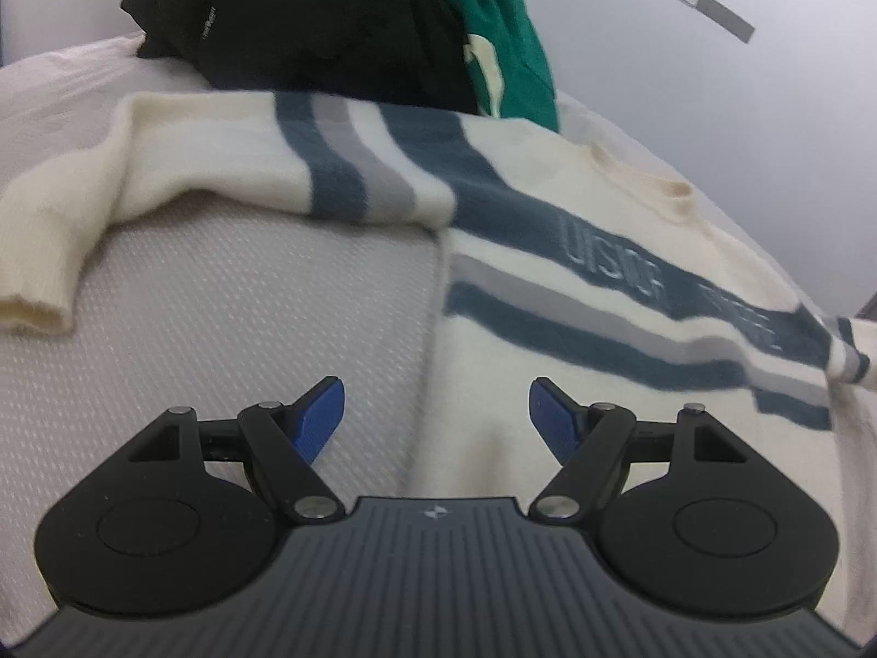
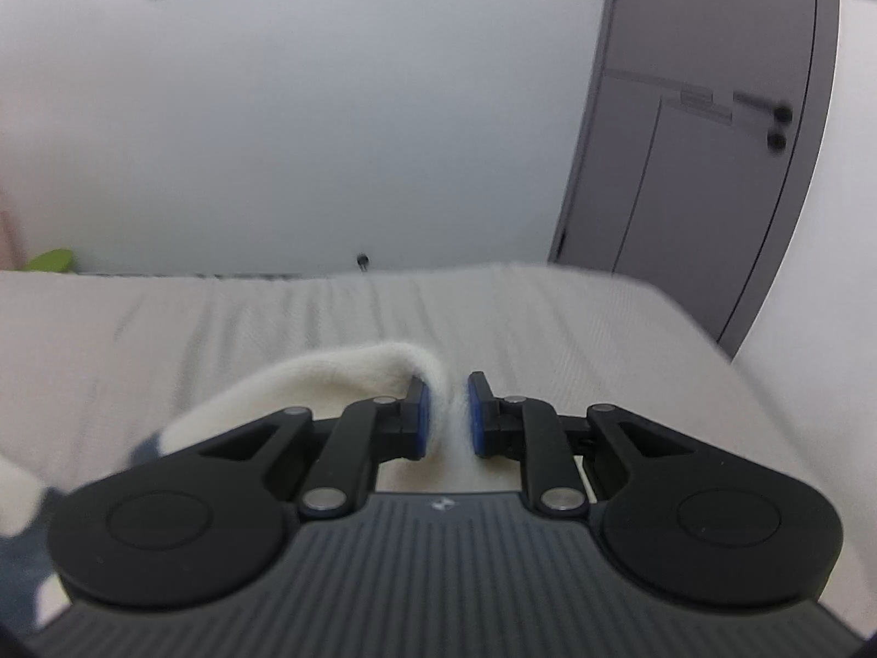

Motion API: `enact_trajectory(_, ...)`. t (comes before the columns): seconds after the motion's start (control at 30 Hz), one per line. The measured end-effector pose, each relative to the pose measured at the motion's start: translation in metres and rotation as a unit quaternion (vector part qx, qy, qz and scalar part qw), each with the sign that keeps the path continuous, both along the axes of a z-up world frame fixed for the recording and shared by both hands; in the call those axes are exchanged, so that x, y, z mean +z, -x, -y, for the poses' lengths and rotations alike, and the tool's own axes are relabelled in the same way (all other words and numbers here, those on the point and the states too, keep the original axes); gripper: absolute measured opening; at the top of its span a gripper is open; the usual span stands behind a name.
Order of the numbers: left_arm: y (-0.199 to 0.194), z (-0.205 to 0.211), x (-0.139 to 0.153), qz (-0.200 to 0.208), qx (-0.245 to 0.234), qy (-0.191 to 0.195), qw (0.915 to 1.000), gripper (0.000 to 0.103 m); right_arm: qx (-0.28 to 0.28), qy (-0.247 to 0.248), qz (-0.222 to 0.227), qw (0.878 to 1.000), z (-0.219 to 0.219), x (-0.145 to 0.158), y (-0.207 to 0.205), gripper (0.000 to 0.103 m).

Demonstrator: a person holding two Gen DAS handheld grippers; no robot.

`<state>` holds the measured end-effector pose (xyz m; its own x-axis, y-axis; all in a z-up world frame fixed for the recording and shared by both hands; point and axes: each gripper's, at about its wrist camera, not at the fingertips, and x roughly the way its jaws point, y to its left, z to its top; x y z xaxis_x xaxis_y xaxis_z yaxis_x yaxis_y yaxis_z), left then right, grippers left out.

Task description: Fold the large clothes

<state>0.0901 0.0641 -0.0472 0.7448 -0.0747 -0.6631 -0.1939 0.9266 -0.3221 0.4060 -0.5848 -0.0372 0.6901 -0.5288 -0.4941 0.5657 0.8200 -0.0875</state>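
Cream sweater [image 1: 548, 285] with blue and grey bands lies spread front-up on the bed [image 1: 219, 329], a pale textured mattress cover. Lettering runs along the widest blue band across the chest; too blurred to read with confidence. Neckline sits toward the upper right of the left wrist view. One sleeve [image 1: 109, 175] stretches out to the left, bends at the elbow, and its ribbed cuff rests on the cover near the left edge. The body's side edge runs down the middle of that view, with bare cover to its left.

Left gripper [image 1: 437, 417]: jaws spread wide, nothing between them, hovering above the lower body of the sweater near that side edge. Blue pads visible, not touching cloth.

Right gripper [image 2: 445, 411]: jaws nearly pressed together, pinching a fold of cream knit between the blue pads. The fabric [image 2: 329, 378] loops up and over the left finger and trails back to the lower left, where a bit of blue band shows. Right wrist view is motion-blurred.

Beyond the sweater, at the far end of the bed, a heap of black clothing [image 1: 307, 27] with a green garment [image 1: 504, 44] against its right side. Pale wall behind; a grey door [image 2: 696, 137] stands past the bed in the right wrist view
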Motion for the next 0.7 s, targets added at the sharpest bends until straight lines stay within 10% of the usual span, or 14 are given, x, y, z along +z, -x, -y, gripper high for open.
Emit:
enact_trajectory(0.4,-0.024,0.002,-0.018,-0.015,0.001,0.002,0.9999,0.078,0.001,-0.028,-0.002,1.000,0.037,-0.090,-0.012,0.020)
enact_trajectory(0.57,-0.018,-0.003,-0.018,-0.012,-0.014,0.047,0.9987,0.078,0.020,-0.055,0.013,0.998,0.005,-0.067,0.016,0.065)
enact_trajectory(0.7,-0.012,-0.008,-0.016,-0.006,-0.023,0.070,0.9973,0.078,0.053,-0.069,0.010,0.996,-0.032,-0.052,0.039,0.066)
